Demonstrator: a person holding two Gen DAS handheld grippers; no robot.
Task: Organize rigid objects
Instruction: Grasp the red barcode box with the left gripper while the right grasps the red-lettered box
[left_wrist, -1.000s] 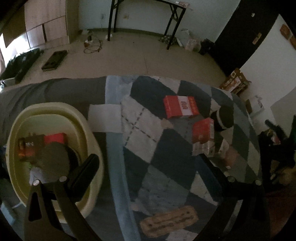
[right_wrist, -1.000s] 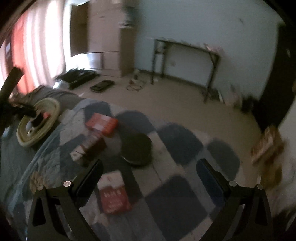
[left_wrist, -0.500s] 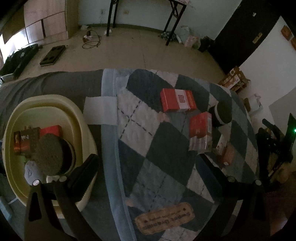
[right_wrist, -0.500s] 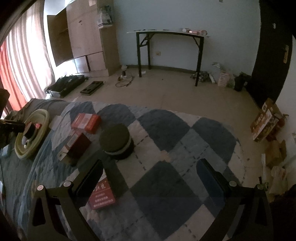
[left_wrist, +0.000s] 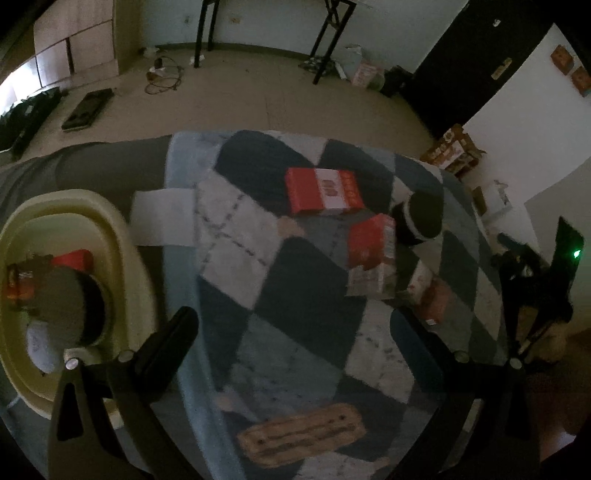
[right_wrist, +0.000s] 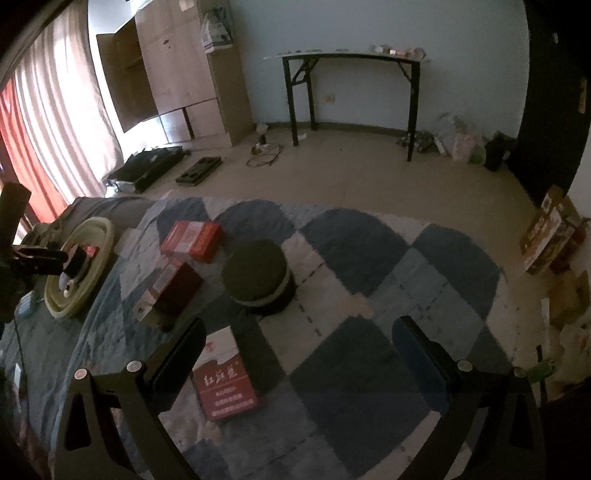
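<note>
Just ahead-left of the right gripper (right_wrist: 299, 343), jaws apart and empty, lies the red box (right_wrist: 226, 384), long axis running away; left gripper (left_wrist: 295, 332), also apart, hangs farther off by the basin (left_wrist: 136, 266).

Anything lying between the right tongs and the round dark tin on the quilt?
Mostly bare quilt. In the right wrist view, the right tongs hang open short of the round dark tin; the red box with white characters lies off the direct line, by the left finger.

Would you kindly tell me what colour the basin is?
Pale cream-yellow basin, clearest in the left wrist view.
</note>
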